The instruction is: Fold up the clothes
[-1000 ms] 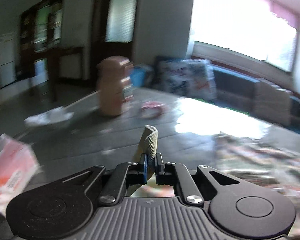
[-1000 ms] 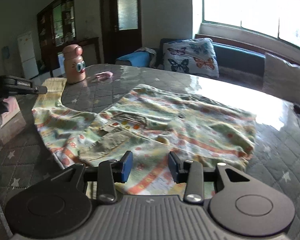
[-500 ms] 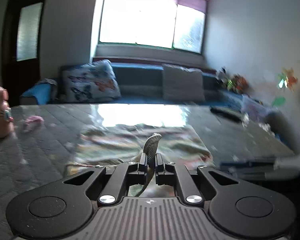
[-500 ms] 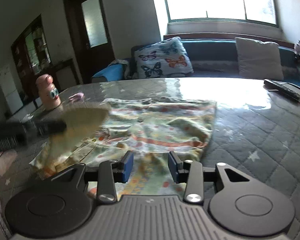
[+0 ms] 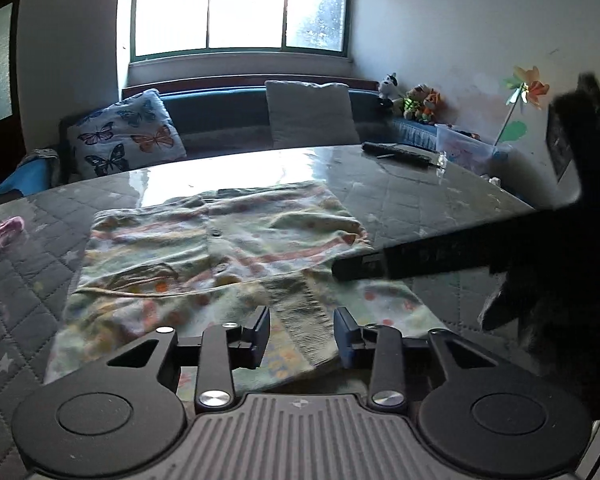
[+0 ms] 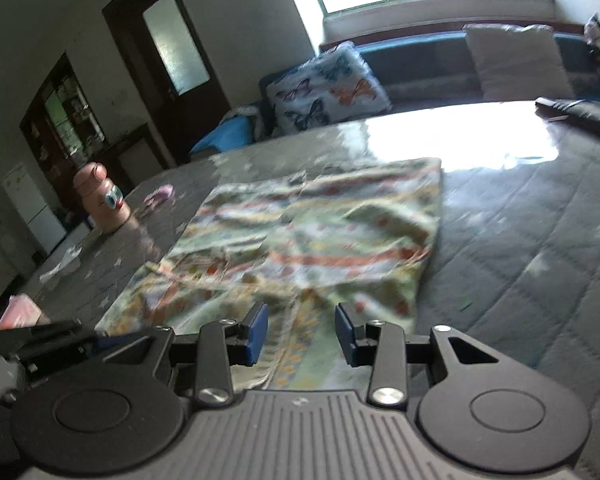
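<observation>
Shirt: I see the patterned shirt (image 5: 220, 256) spread on the quilted grey bench (image 5: 440, 208), filling the middle of both views; its ribbed cuff (image 5: 300, 312) lies folded over the body at lower centre of the left view.
Left tongs: my left tongs (image 5: 302, 336) have just been opening; the jaws stand apart with the cuff lying between them, the pads not pressing on it.
Right tongs: my right tongs (image 6: 302, 334) are parted too, hanging over the shirt's near edge at lower centre of the right view; cloth shows in the gap, nothing gripped.
Cross view: in the left view the right tongs come in as a dark bar from the right edge, tip over the shirt's right side.
Bench extras: pink bottle (image 6: 102, 200) and small pink scrap (image 6: 160, 194) at left of the right view, well apart from the shirt.
Background: butterfly cushion (image 5: 126, 138) on the sofa behind the bench.
</observation>
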